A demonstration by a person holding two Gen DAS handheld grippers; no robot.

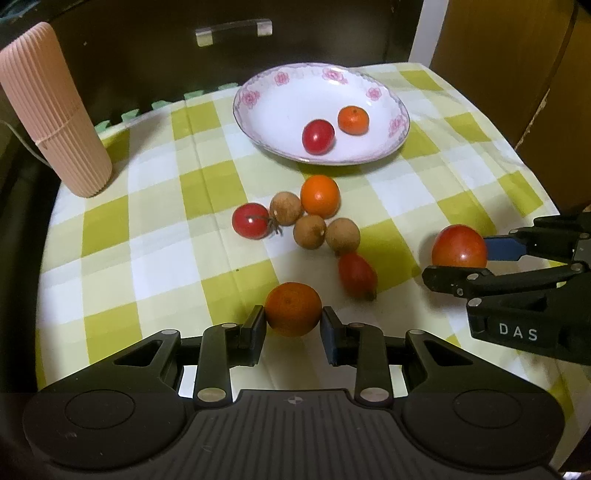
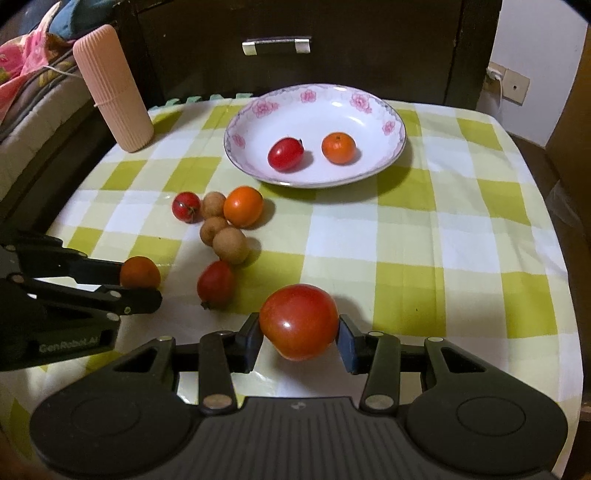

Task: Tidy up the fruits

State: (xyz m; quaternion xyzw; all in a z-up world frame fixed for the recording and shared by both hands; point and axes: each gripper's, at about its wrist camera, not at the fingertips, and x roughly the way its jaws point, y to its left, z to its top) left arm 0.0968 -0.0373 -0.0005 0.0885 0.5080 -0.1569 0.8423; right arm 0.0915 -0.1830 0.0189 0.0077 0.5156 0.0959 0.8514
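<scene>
Tangerine (image 1: pixel 293 309) sitting between left gripper (image 1: pixel 293 325) pads, apparently gripped; right gripper (image 2: pixel 299 332) clamping large tomato (image 2: pixel 298 321). Pickup step underway. Next: carrying both to floral plate (image 2: pixel 397 122), clearing loose longans (image 2: pixel 232 240).

both views sit low and close over the tabletop (image 1: pixel 155 236), facing the plate (image 2: pixel 397 122) and dark drawer front (image 2: pixel 332 22) (left one from left, right one from right); each catches the other tool at its edge.

Dim warm indoor light, soft shadows, fisheye-bent edges, slight blur
</scene>
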